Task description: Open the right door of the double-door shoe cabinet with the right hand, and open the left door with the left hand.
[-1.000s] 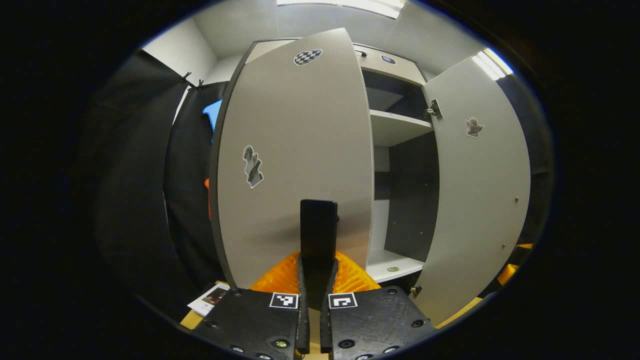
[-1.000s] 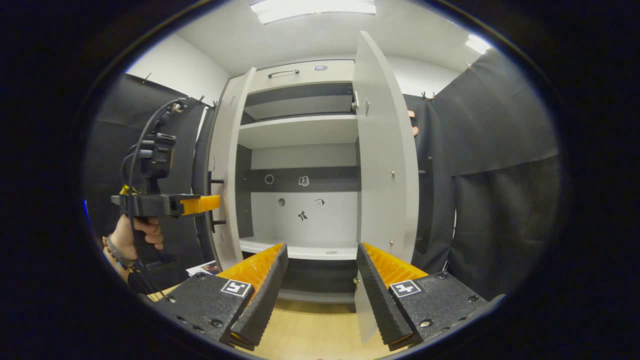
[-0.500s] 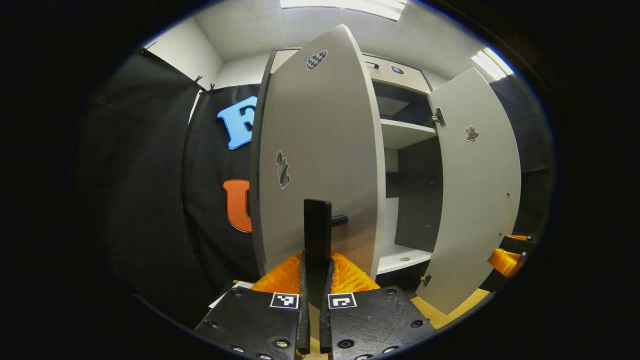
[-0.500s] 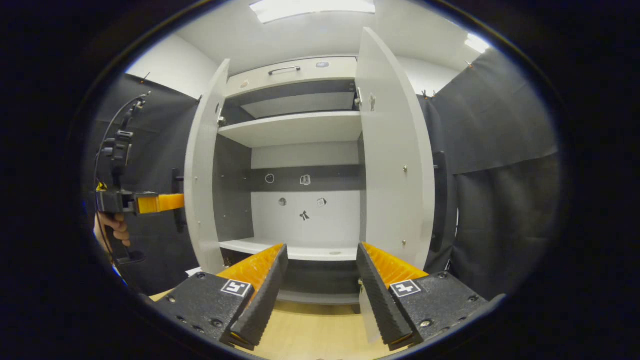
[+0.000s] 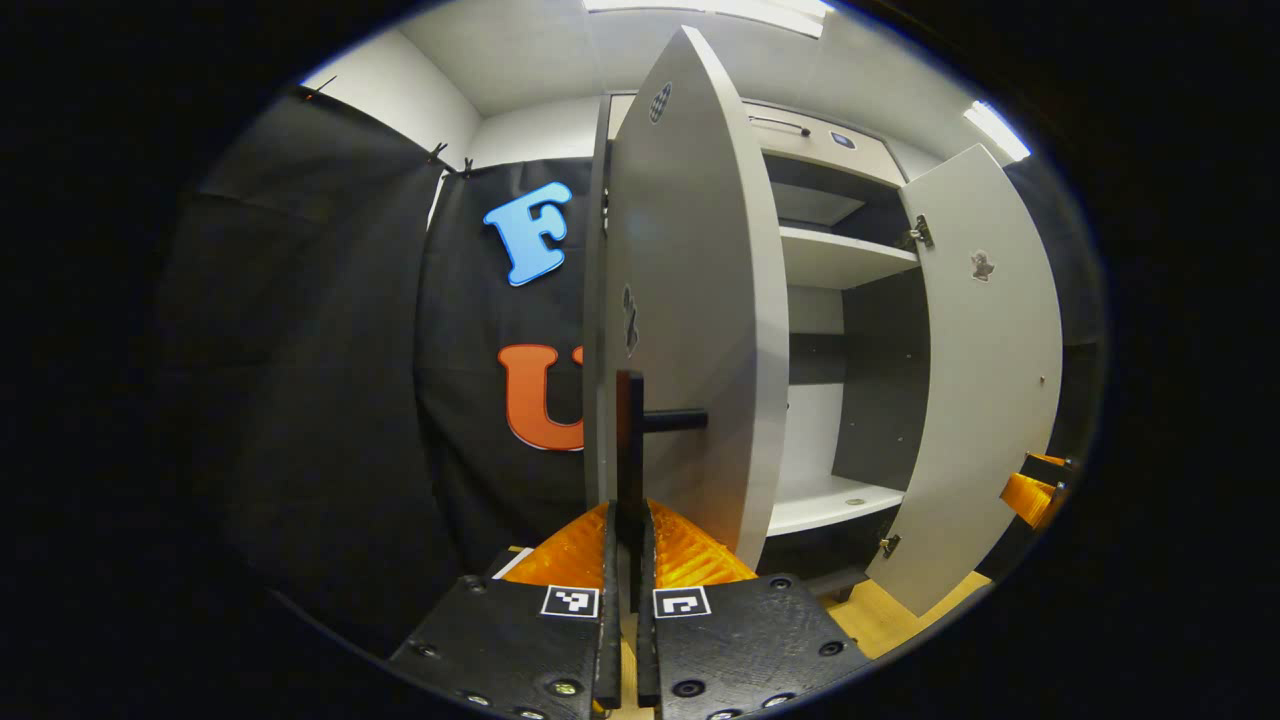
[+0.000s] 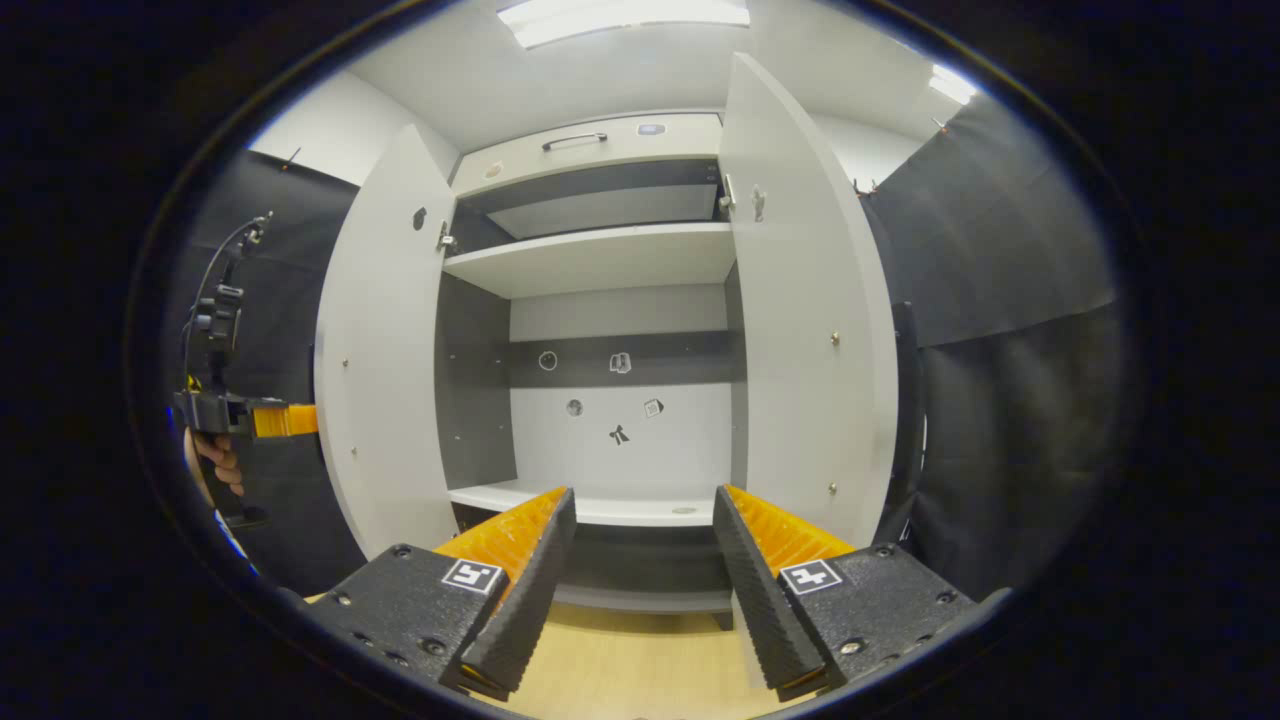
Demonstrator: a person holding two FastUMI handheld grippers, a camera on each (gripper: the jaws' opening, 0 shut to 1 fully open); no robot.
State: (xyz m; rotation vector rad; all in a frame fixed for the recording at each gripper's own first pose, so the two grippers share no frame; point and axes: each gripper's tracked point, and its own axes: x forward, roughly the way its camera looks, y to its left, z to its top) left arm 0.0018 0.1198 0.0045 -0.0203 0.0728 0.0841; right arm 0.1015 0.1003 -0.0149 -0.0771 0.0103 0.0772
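- Left gripper (image 5: 625, 590) is closed on the black handle (image 5: 630, 440) of the left door (image 5: 700, 300), which stands wide open
- Right gripper (image 6: 640, 570) is spread, empty, facing the shoe cabinet (image 6: 600, 260)
- Right door (image 6: 805, 330) is open too

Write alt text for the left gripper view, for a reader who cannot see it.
The left tongs are shut on the handle of the cabinet's left door, which is swung open and seen nearly edge-on. Behind it are bare shelves and the right door, also open.
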